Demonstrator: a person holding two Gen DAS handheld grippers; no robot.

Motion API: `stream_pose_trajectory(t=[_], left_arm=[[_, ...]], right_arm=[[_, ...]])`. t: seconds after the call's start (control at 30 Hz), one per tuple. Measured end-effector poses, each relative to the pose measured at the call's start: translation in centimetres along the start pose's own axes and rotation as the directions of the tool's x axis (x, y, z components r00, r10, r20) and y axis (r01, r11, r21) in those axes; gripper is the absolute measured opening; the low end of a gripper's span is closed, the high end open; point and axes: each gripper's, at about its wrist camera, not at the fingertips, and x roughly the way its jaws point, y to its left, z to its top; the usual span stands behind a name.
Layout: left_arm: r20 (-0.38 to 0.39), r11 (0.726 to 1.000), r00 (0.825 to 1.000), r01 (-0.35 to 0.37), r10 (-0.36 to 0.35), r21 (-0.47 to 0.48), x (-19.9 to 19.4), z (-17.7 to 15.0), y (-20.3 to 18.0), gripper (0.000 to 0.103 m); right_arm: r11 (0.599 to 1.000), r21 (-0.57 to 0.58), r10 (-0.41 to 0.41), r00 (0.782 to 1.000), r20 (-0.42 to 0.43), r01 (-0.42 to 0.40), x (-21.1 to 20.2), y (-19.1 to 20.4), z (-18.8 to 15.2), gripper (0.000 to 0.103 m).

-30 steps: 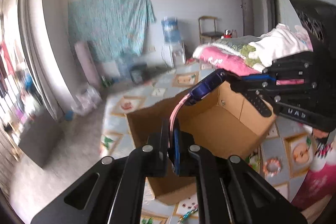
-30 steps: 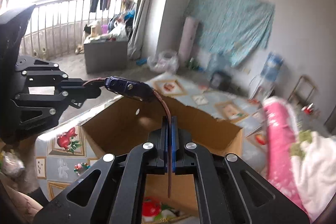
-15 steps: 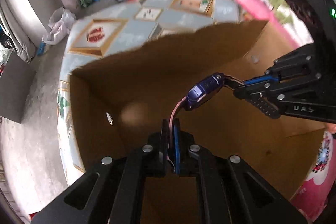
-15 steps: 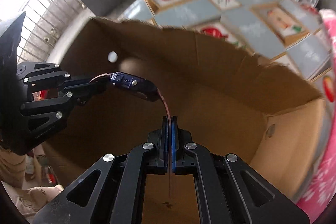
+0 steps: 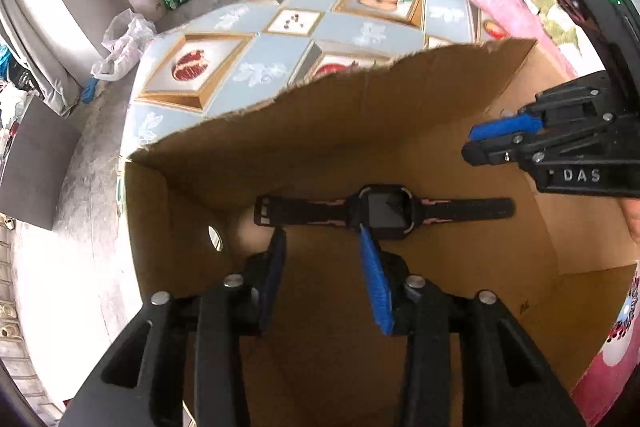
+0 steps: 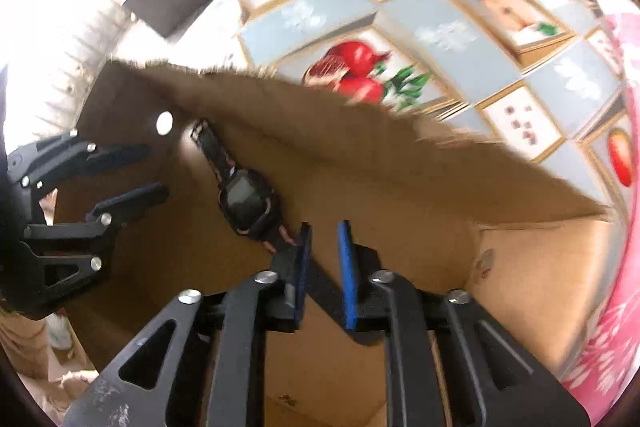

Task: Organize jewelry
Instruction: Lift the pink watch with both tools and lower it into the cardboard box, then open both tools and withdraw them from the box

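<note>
A dark wristwatch (image 5: 386, 209) with a square face and pink-edged strap lies flat on the floor of an open cardboard box (image 5: 344, 123), against its far wall. It also shows in the right wrist view (image 6: 245, 202). My left gripper (image 5: 322, 241) is open and empty just above the watch's buckle half. My right gripper (image 6: 325, 229) is open and empty over the other strap end; it shows from the side in the left wrist view (image 5: 476, 143). The left gripper also shows in the right wrist view (image 6: 154, 169).
The box (image 6: 400, 155) has a torn far rim and a small round hole (image 5: 215, 238) in its left wall. It stands on a cloth with fruit pictures (image 5: 280, 39). A pink blanket (image 6: 616, 267) lies to the right. Floor clutter lies beyond.
Both grippers held the watch by its strap ends over the box, lowered it inside, then opened. The watch now lies free on the box floor.
</note>
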Motion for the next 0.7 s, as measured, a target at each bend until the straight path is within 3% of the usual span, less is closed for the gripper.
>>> stream_pose_trajectory(t=[0.1, 0.17, 0.3, 0.43, 0.6, 0.7], left_arm=[[0.077, 1.000, 0.997, 0.000, 0.000, -0.005, -2.1, -1.0, -0.1, 0.049], [0.129, 1.000, 0.992, 0.002, 0.000, -0.017, -3.4, -1.4, -0.1, 0.054], [0.257, 0.997, 0.966, 0.030, -0.011, -0.069, -7.9, -4.6, 0.5, 0.068], [0.334, 0.992, 0.942, 0.041, -0.001, -0.115, -11.4, -8.8, 1.0, 0.077], [0.369, 0.982, 0.929, 0.059, 0.012, -0.180, -14.0, -14.7, 1.7, 0.086], [0.341, 0.969, 0.940, 0.061, 0.025, -0.239, -13.7, -18.2, 2.0, 0.087]], right_arm=[[1.000, 0.011, 0.023, 0.989, 0.143, -0.025, -2.9, 0.1, -1.4, 0.042], [0.999, 0.033, 0.031, 0.978, 0.205, -0.039, -4.6, 0.4, -2.8, 0.048], [0.997, 0.076, -0.013, 0.938, 0.346, -0.014, -8.1, 0.7, -5.6, 0.066], [0.997, 0.073, -0.043, 0.887, 0.459, 0.010, -12.0, 3.2, -10.4, 0.083], [0.995, 0.042, -0.095, 0.833, 0.545, 0.086, -14.3, 6.4, -14.4, 0.094], [0.993, 0.026, -0.111, 0.797, 0.593, 0.119, -15.0, 8.3, -16.7, 0.095]])
